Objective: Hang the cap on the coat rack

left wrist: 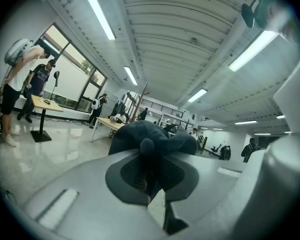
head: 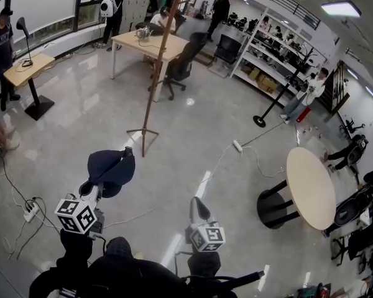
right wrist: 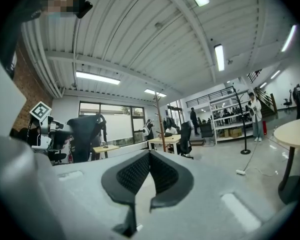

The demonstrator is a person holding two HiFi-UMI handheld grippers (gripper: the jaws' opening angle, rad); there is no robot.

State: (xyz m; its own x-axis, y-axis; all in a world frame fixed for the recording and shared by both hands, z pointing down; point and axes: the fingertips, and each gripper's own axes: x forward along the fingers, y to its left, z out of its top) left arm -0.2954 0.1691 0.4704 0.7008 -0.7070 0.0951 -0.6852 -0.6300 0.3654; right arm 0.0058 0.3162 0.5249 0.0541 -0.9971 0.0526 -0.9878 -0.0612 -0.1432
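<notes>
Just short of the coat rack's (head: 163,54) tripod foot, the dark cap (head: 112,165) hung from the left gripper (head: 104,180), whose jaws were closed tight on its fabric. Further from the rack and to its right, the right gripper (head: 199,208) pointed rackward, its jaws together with nothing between them.

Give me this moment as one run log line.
left claw: shut on cap | right claw: shut, empty | coat rack: ahead, cap not yet hung
</notes>
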